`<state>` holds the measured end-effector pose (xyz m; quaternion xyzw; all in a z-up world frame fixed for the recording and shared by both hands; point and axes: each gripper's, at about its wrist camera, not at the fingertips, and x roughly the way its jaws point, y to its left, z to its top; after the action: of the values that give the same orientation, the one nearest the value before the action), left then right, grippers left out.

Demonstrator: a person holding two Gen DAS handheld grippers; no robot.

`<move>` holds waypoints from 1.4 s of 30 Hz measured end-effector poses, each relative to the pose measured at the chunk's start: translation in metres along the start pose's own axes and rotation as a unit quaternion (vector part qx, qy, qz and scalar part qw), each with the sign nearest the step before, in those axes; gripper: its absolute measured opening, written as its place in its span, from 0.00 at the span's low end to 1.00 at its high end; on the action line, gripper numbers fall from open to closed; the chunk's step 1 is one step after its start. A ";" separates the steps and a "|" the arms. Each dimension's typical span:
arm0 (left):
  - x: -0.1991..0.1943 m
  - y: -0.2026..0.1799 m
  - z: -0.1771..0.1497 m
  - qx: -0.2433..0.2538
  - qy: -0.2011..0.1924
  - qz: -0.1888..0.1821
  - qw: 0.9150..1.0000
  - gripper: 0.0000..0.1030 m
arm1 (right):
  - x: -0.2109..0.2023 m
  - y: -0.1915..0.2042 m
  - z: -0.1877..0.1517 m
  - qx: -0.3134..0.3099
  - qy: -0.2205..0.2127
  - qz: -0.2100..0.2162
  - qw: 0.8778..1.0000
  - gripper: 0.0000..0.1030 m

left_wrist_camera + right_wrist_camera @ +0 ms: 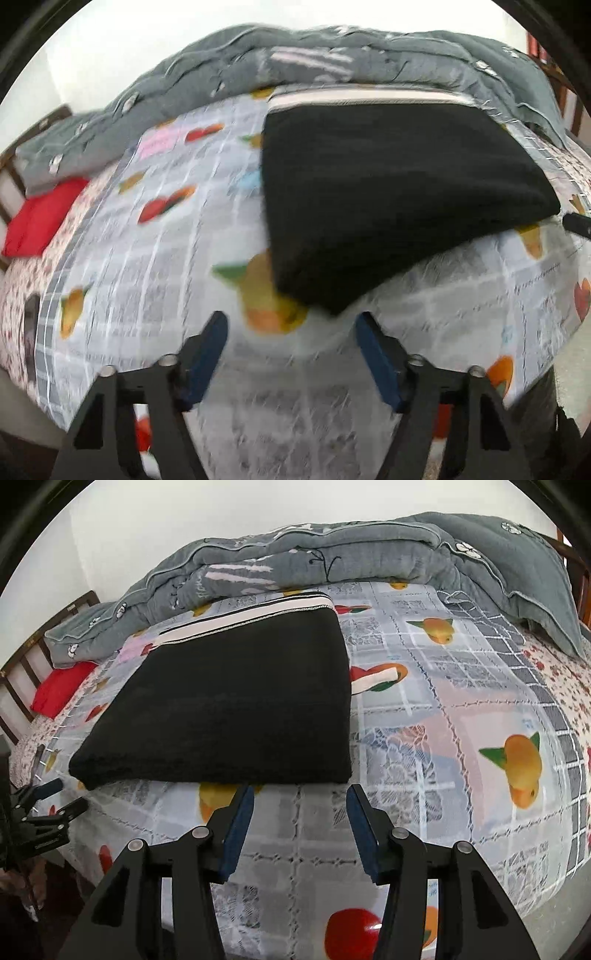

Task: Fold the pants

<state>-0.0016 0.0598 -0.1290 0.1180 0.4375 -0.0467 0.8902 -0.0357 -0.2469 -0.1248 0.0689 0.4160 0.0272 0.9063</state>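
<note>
Black pants (229,698), folded into a thick rectangle with a white striped waistband at the far edge, lie on a bed (461,716) covered in a fruit-print sheet, in front of a rumpled grey quilt (332,550). The right gripper (300,794) hovers at the pants' near edge, jaws spread and empty. The left gripper (291,320) hovers near the pants' near left corner, also spread and holding nothing.

one pants (229,694), one quilt (332,550), two tongs (299,794).
</note>
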 end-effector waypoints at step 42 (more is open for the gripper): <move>0.021 0.051 0.034 -0.162 -0.044 -0.128 0.977 0.61 | 0.022 -0.005 0.029 -0.046 -0.031 0.004 0.998 0.51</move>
<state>0.0466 0.1009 -0.1172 -0.0871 0.4108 -0.0944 0.9026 0.0010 -0.2528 -0.1236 0.0292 0.3860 0.0478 0.9208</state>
